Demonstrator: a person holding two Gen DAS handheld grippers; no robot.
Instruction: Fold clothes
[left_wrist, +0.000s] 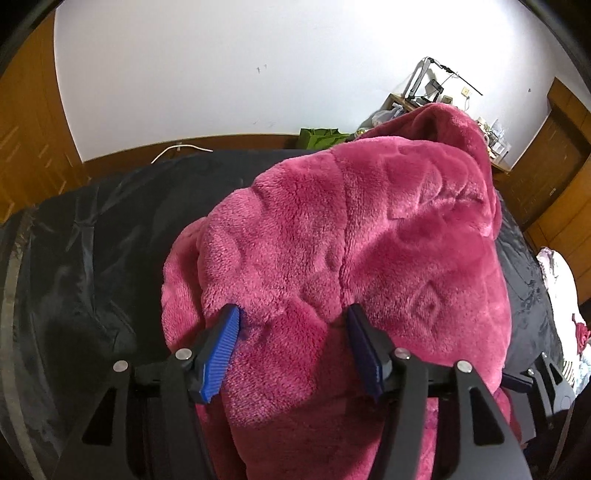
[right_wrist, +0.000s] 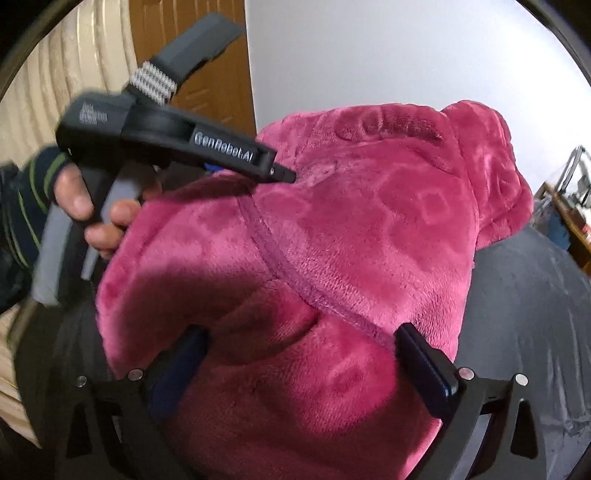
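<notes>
On the dark bedcover, the pink fleece garment is heaped in a thick mound. A fold is bracketed by the half-spread left gripper; the right gripper is splayed wide, nothing pinched. Flattening is judged next.

the big pink fleece garment piles high right ahead, blocking the middle. bare black cover to its left is open room. in the right view the left gripper and hand crowd the left, dark cover right is free.
</notes>
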